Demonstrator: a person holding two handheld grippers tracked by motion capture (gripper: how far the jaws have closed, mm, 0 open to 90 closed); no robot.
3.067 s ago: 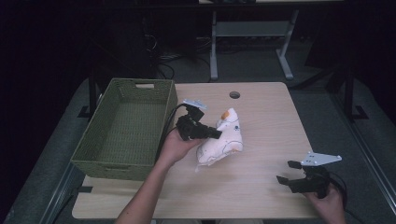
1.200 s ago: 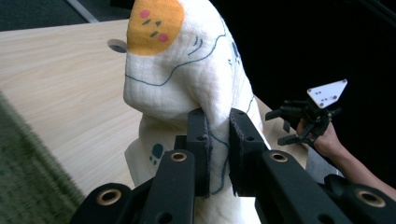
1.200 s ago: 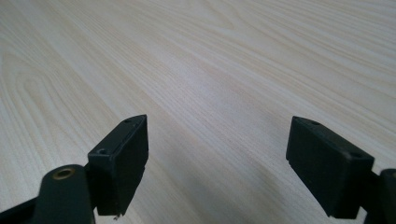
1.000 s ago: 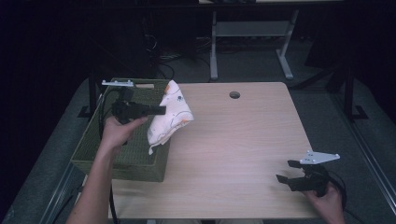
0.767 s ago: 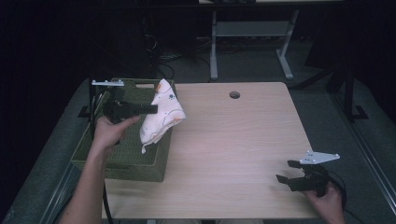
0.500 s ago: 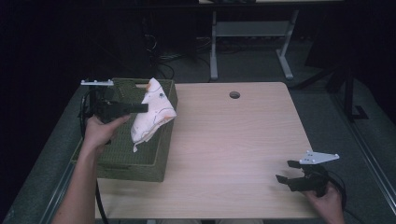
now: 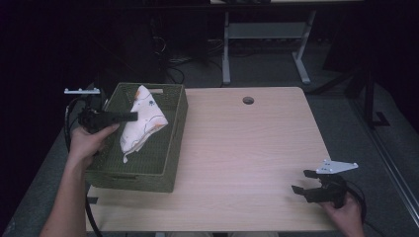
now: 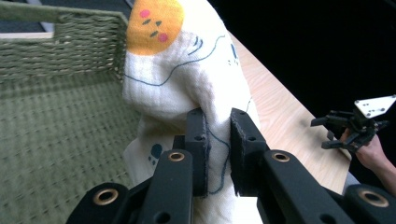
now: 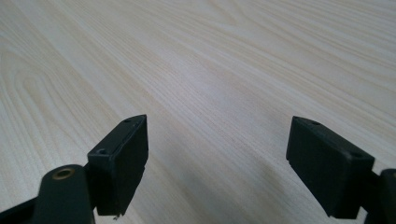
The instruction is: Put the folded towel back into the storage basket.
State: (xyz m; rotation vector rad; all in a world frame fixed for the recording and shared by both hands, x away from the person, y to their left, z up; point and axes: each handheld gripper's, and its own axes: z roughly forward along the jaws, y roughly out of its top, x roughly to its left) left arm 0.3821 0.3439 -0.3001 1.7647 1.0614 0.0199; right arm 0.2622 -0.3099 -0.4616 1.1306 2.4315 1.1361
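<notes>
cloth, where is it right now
In the high view the cloth hangs over the green basket at the table's left, pinched by the left gripper.

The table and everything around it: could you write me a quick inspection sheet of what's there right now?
Surface: wooden table, bare apart from the basket; round hole near its far edge.
Job's things: white printed cloth hanging over the green woven basket.
Clutter: nothing seen.
Grippers: left gripper shut on the cloth; right gripper open, low over bare wood.
Cables: black cable trailing from the left gripper.
Surroundings: dark floor, metal frame behind.
</notes>
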